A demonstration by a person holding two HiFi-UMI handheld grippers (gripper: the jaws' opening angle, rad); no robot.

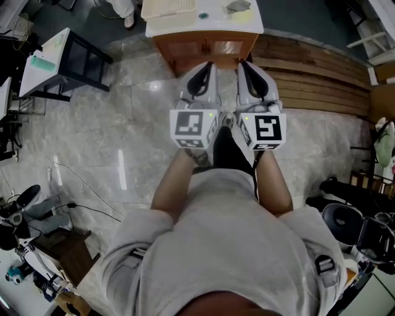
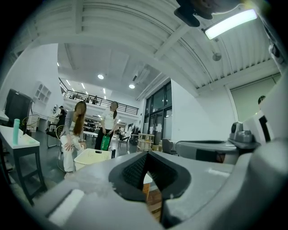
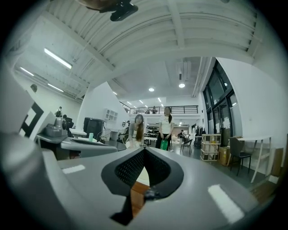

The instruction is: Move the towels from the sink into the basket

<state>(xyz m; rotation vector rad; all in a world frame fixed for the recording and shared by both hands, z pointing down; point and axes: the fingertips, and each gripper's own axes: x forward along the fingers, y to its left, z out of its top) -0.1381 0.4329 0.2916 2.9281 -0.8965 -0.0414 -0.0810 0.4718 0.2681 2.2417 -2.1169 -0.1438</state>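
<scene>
Two tools are held side by side, the left tool [image 1: 203,66] and the right tool [image 1: 248,66], each with its jaws pressed together on nothing. One crumpled grey towel [image 1: 237,7] lies on the right of the white surface [image 1: 213,24], beside one pale slatted basket [image 1: 168,7]. The surface tops a wooden cabinet [image 1: 203,46] on a pale marbled floor [image 1: 123,123].

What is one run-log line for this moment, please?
left gripper: shut, empty | right gripper: shut, empty | both: side by side, facing cabinet | basket: on cabinet top
</scene>
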